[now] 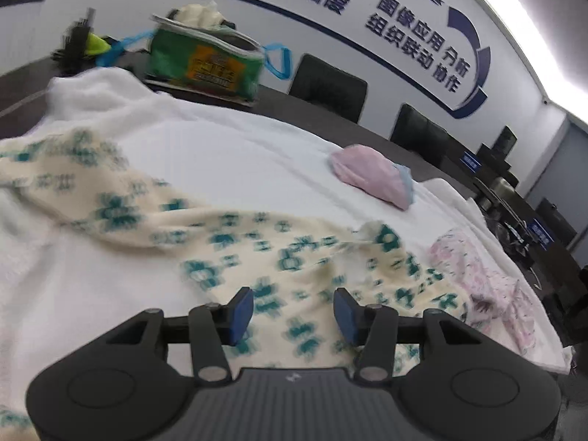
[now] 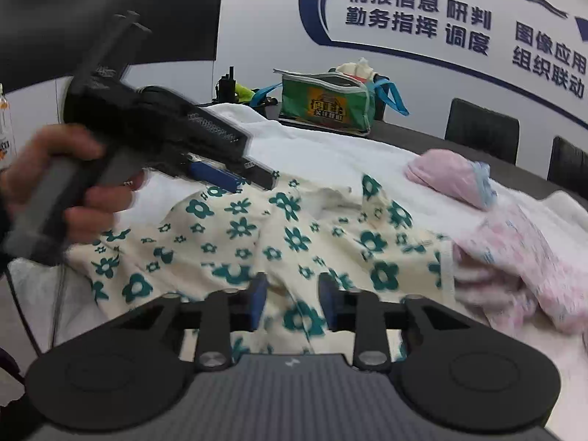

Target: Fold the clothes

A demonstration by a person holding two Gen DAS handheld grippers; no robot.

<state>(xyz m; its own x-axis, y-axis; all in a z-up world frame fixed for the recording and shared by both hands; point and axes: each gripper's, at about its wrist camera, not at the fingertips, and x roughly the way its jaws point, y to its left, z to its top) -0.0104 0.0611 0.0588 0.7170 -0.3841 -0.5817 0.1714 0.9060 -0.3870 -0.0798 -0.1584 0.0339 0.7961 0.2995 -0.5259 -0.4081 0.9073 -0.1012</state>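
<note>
Your left gripper [image 1: 294,312] hangs released over the floral garment [image 2: 294,235] (cream, teal flowers), which lies rumpled on the white towel [image 1: 228,154]; your right gripper [image 2: 293,301] is parted too, fabric bunched between its fingers [image 2: 258,299]; pink clothes [image 2: 529,257] lie beside it.

A: What do you have laid out?
B: You have a cream garment with teal flowers [image 2: 286,235], crumpled and spread unfolded across the white towel. A rumpled pink-print garment [image 2: 522,257] touches its right edge; a folded pink piece [image 2: 448,176] lies behind.
</note>
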